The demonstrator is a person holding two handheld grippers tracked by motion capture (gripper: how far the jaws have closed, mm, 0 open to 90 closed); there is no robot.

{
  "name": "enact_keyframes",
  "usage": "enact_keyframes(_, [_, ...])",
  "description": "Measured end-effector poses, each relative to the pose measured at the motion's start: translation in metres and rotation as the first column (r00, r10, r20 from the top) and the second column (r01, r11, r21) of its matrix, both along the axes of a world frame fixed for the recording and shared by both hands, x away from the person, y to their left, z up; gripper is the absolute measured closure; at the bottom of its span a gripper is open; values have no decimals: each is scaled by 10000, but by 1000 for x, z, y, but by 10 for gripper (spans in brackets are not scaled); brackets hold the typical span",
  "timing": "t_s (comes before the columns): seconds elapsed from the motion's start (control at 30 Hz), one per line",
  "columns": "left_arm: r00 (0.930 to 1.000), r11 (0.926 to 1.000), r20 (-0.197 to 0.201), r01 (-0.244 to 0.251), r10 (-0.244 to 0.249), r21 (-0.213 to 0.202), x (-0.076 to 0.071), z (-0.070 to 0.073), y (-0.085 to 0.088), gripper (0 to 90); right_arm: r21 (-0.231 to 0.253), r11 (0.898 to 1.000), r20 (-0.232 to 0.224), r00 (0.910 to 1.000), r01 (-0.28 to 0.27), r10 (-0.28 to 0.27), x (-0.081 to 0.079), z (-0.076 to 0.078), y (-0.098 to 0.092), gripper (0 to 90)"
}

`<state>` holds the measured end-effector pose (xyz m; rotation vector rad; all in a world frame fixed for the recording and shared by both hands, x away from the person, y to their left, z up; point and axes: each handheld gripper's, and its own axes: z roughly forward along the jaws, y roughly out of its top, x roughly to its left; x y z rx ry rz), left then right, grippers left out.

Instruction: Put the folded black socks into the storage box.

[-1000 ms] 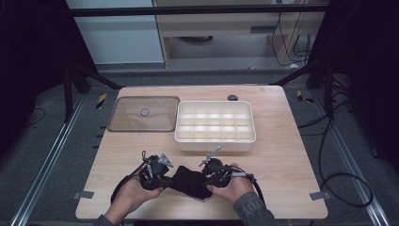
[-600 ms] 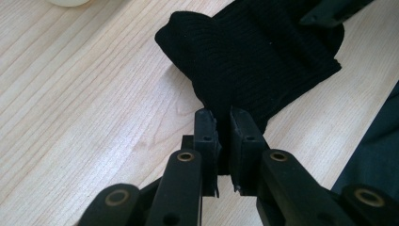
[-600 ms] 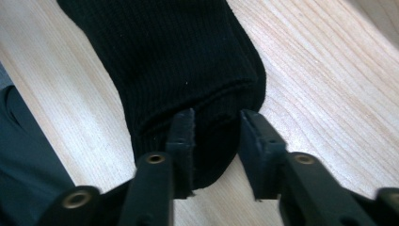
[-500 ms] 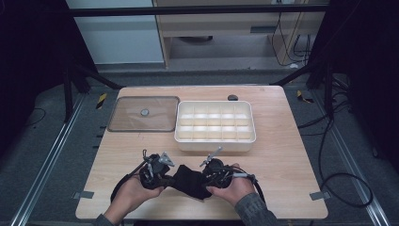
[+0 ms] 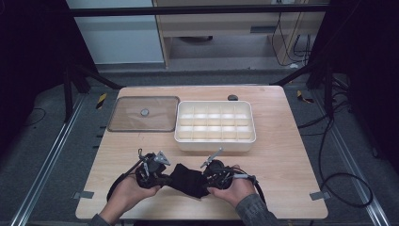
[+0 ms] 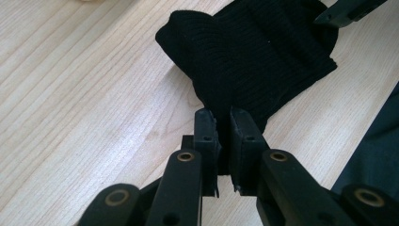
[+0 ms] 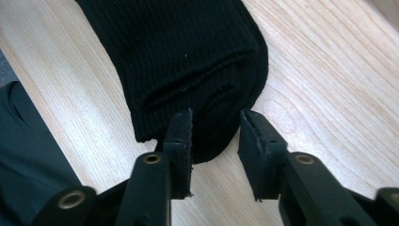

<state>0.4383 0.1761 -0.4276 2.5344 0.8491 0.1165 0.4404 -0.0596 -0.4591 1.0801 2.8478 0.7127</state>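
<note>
Left gripper [image 6: 224,117] is clamped on one end of the black knit sock [image 5: 188,179], jaws pinched nearly together w/ fabric between them in the left gripper view. Right gripper [image 7: 215,127] sits at the sock's other end; its jaws have just been closing a bit, yet they stand apart w/ the rounded end of the sock [image 7: 188,61] poking in between, pads not pressing as far as the right gripper view shows, so no grip there yet. Sock lies flat on the wooden table [image 5: 282,160] at the near edge, betw. the two hands, long axis running roughly left-right across the table, i.e. straight from one gripper to the other. So the key relation: the free end lies dead ahead of the right jaws, already inside the gap; right hand is the nearer one for it, left is busy anchoring. Judging from that, next move prob. needs only a squeeze, no reach. White divided tray [image 5: 215,125] and clear lid [image 5: 143,114] sit farther back, well apart from the sock.
</note>
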Motion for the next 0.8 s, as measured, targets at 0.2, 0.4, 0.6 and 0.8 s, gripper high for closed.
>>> enact_keyframes(0.2, [10000, 9999, 5, 86, -86, -131, -1, 5, -1, 820, 99, 10000, -74, 10000, 0, 0, 1, -3, 2, 770])
enact_keyframes(0.4, [9994, 9991, 54, 355, -354, -250, -3, 12, -10, 820, 415, 9989, -271, 9994, 209, -198, 2, -6, -3, 791])
enact_keyframes(0.6, [9973, 9969, 50, 736, -735, -294, -7, 15, -25, 820, 550, 9982, -298, 9993, 255, -239, 3, -8, -5, 793])
enact_keyframes(0.8, [9940, 9938, 42, 1092, -1092, -187, -9, 13, -42, 820, 630, 9974, -271, 9991, 335, -318, 2, -10, -6, 740])
